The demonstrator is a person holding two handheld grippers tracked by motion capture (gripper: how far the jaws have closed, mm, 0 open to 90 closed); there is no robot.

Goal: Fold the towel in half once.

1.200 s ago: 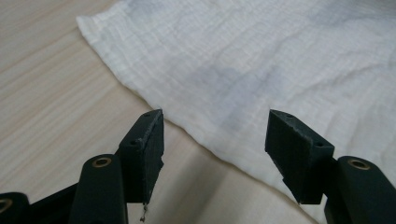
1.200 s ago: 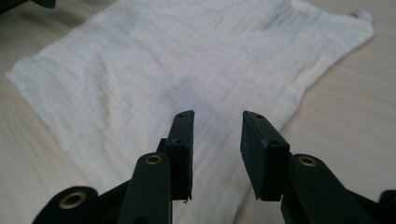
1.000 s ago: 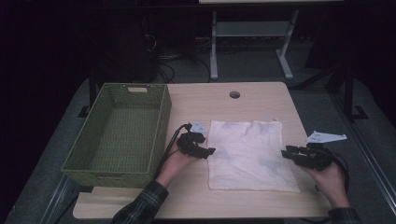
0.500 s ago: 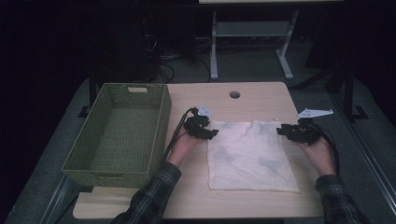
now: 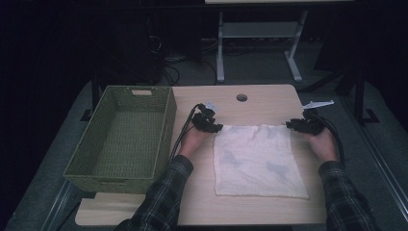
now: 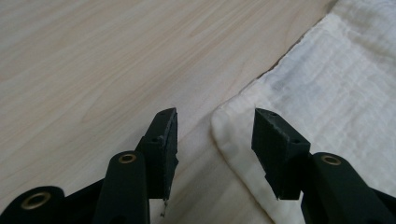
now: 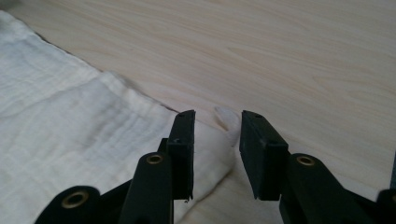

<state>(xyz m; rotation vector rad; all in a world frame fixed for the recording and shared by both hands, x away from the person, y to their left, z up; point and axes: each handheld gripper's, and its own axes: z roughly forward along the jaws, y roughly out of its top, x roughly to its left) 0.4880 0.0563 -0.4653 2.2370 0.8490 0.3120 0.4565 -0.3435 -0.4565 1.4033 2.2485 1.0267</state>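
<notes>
Both grippers are lined up at the two far corners of the white cloth (image 5: pixel 259 159), which lies flat on the counter (image 5: pixel 250 98), so the step in hand looks like the pick-up of those corners, probably to fold the cloth or lift it. The left gripper (image 6: pixel 215 122) has its jaws spread, and the cloth's corner sits right between them, nearer the right-hand jaw, not yet pinched. The right gripper (image 7: pixel 217 122) also has its jaws spread, somewhat narrower, with the tip of the other corner poking up into the gap between them. The next move, as I judge it, calls for both pairs of jaws to go down a touch and close on the hem together, so the edge lifts evenly. Count: one cloth, one green woven basket (image 5: pixel 126 137) off beyond the left gripper, two grippers.
</notes>
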